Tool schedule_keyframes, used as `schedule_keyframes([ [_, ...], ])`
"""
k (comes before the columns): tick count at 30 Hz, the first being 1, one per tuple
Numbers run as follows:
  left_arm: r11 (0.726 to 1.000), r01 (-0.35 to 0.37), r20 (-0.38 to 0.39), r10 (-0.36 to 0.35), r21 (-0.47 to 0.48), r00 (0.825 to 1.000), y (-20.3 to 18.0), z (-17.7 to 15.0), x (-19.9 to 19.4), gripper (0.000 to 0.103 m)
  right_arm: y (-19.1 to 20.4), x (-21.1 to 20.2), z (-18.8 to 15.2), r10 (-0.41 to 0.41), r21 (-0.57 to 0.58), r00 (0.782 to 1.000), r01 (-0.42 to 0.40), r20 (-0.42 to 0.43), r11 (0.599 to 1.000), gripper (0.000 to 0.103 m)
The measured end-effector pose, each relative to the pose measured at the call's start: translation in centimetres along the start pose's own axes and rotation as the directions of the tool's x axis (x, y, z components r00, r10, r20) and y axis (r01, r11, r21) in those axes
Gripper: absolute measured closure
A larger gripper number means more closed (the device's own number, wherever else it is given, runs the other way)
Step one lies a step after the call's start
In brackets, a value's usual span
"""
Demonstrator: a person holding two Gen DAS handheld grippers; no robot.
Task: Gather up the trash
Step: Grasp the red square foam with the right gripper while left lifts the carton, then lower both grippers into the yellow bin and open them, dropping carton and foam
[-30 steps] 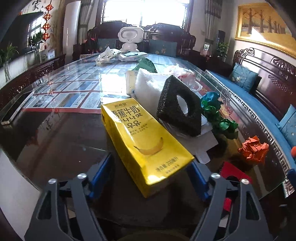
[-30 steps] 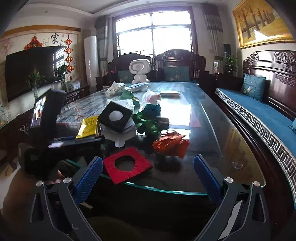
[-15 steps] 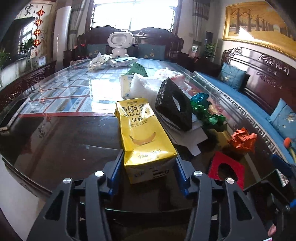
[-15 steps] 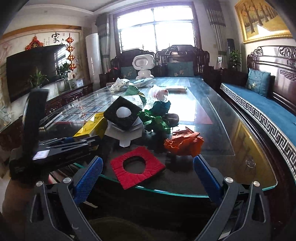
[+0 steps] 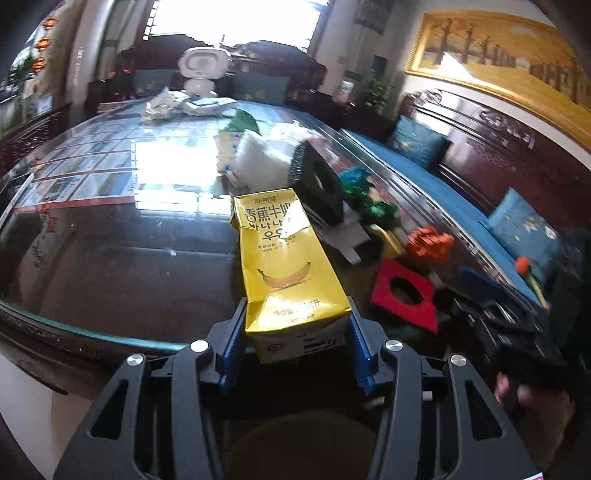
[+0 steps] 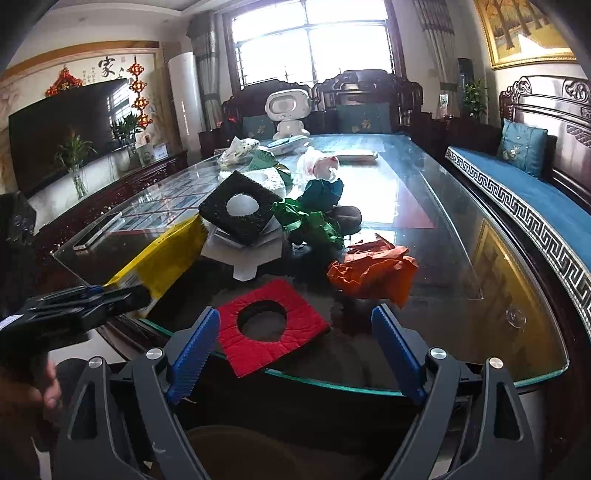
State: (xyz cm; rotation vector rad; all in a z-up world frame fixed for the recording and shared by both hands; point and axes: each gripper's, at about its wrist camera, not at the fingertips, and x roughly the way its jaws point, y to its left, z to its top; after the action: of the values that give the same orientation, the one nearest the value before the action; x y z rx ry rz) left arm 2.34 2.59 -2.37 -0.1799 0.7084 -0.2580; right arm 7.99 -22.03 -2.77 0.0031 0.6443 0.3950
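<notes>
Yellow milk carton (image 5: 286,266) now sits clamped in the left gripper (image 5: 295,343) at the glass table (image 5: 110,266) edge; right gripper (image 6: 295,350), narrowing but still empty, hovers over red foam square (image 6: 269,326).

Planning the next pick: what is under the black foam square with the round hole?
The black foam square lies tilted on folded white cardboard, on the glass table. White shows through its hole. What else the foam covers cannot be seen.

Cluttered table, partly obscured
Carton (image 6: 162,254) end hidden behind left gripper (image 6: 85,299); white packaging (image 5: 266,158) blurred; painting (image 6: 524,29) cropped by frame.
</notes>
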Motion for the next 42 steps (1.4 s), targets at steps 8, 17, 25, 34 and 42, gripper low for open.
schedule_keyframes([
  [8,0.998,0.061,-0.017,-0.061,0.023,0.998,0.9,-0.5,-0.7,0.054,-0.4,2.7,0.6,0.010,-0.010,0.996,-0.011,-0.092,1.000,0.039],
  [17,0.997,0.057,0.002,-0.058,0.060,0.998,1.1,-1.3,-1.5,0.054,0.6,3.1,0.6,-0.023,-0.120,0.995,0.011,-0.097,0.993,0.081],
  [25,0.995,0.086,0.021,-0.088,0.059,0.996,1.5,-1.2,-1.5,0.056,0.5,2.9,0.5,0.022,-0.070,0.996,-0.027,-0.081,0.997,0.082],
  [34,0.992,0.093,0.037,-0.096,0.084,0.995,1.4,-1.2,-2.9,0.057,0.9,1.7,1.3,0.090,-0.029,0.994,-0.092,-0.055,0.995,0.082],
  [42,0.981,0.121,0.053,-0.130,0.151,0.990,-0.2,-2.2,-6.8,0.057,3.1,-3.6,0.6,0.165,-0.060,0.986,-0.164,0.006,0.985,0.082],
])
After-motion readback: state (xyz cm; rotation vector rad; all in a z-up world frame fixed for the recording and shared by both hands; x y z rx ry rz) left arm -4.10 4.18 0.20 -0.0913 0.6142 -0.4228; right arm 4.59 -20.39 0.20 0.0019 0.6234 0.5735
